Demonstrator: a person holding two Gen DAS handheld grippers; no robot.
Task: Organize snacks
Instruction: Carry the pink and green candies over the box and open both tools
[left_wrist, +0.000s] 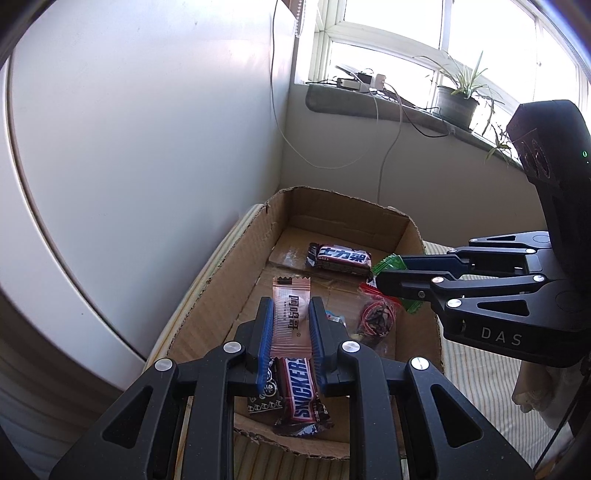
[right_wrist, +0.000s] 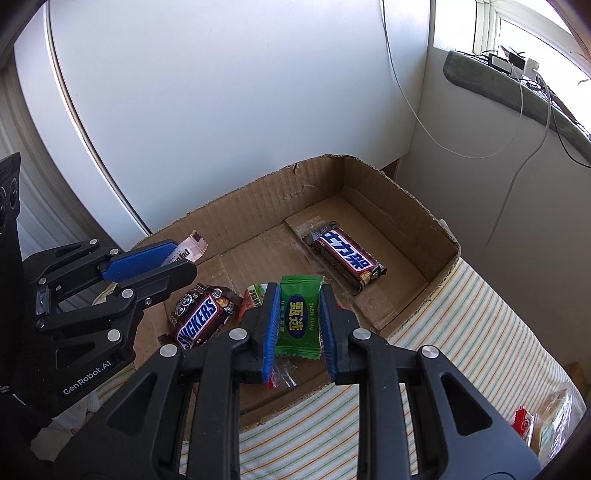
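Above the cardboard box (right_wrist: 402, 192), the left tongs (left_wrist: 291, 325) pinch a pink wafer packet (left_wrist: 291, 314). Likewise over the box, the right tongs (right_wrist: 298, 314) clamp a green candy packet (right_wrist: 298, 317).

red packet (right_wrist: 523, 424) cut by edge, contents unclear

I read "SNICKERS" on the brown bar (left_wrist: 301, 391) just behind my left gripper (left_wrist: 291, 314). Chinese "士力架" on the second bar (right_wrist: 347, 260), well ahead of both tongs. Green packet (right_wrist: 299, 317) in my right gripper (right_wrist: 298, 295): "甄选", "ZHEN XUAN". Right gripper body: "DAS". Left gripper body: "GenRobot.AI". Pink wrapper (left_wrist: 291, 314) print is unreadable to me.
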